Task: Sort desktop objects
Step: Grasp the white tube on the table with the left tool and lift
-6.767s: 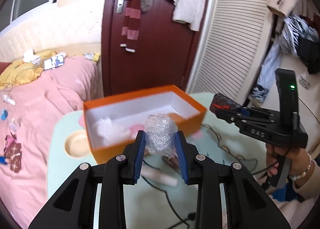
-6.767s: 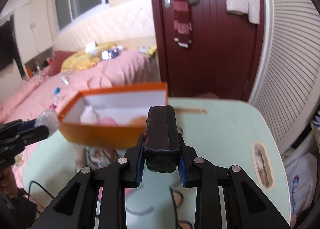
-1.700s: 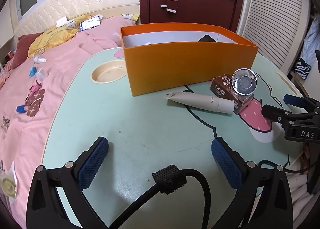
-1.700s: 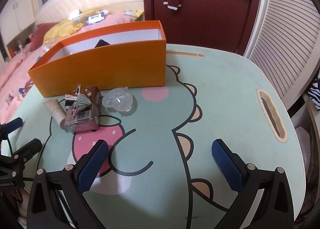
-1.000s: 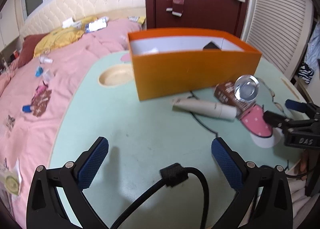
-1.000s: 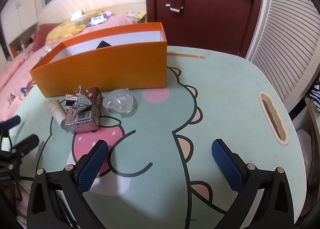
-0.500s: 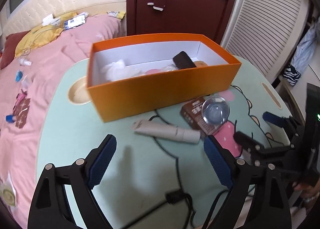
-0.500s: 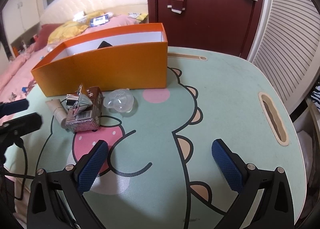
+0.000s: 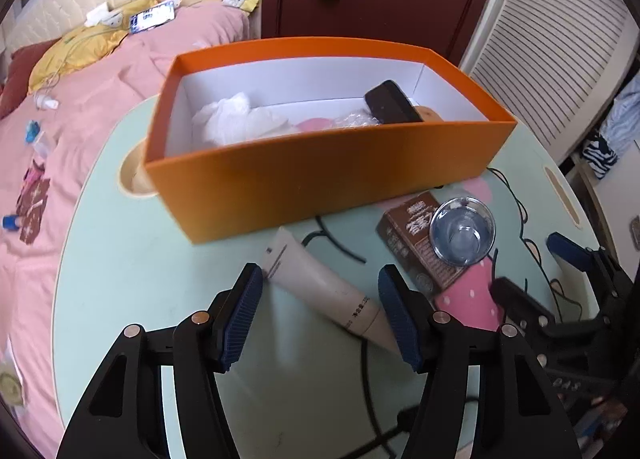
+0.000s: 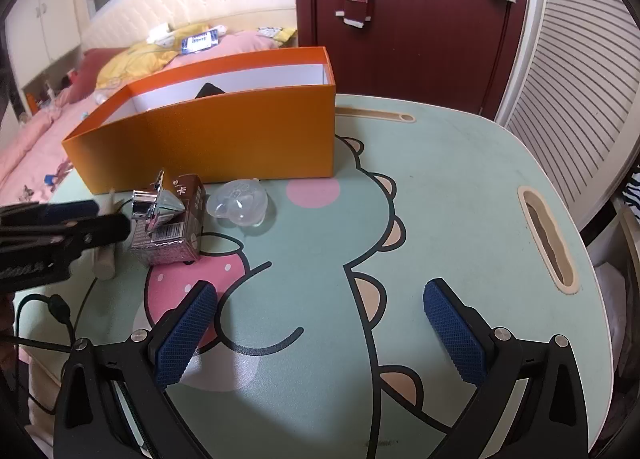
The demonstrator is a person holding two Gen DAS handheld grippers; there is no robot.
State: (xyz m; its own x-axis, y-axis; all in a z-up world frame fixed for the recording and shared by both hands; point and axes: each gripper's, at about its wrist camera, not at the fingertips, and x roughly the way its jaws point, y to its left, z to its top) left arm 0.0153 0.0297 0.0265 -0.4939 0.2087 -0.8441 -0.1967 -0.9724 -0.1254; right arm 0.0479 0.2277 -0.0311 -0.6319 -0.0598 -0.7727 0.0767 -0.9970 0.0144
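An orange box [image 9: 328,175] stands on the green cartoon table [image 9: 132,283]; it holds white tissue [image 9: 236,119], a bubble-wrap wad and a dark case [image 9: 390,103]. In front of it lie a beige tube [image 9: 324,287], a brown carton [image 9: 416,243] and a clear round lid [image 9: 462,233]. My left gripper [image 9: 320,315] is open, its jaws on either side of the tube. My right gripper [image 10: 320,335] is open and empty over the table. In the right wrist view I see the box [image 10: 224,139], carton [image 10: 172,219], clear lid [image 10: 240,203] and tube end [image 10: 105,259].
A black cable [image 9: 366,379] runs over the table's near edge. A pink bed [image 9: 80,99] with small items lies at the left. A dark red door [image 10: 420,19] and a slatted panel [image 10: 580,79] stand behind. The table has cut-out slots [image 10: 548,235].
My left gripper has come forward and down over the beige tube and its jaws have narrowed around it. The right gripper has stayed almost still and open.
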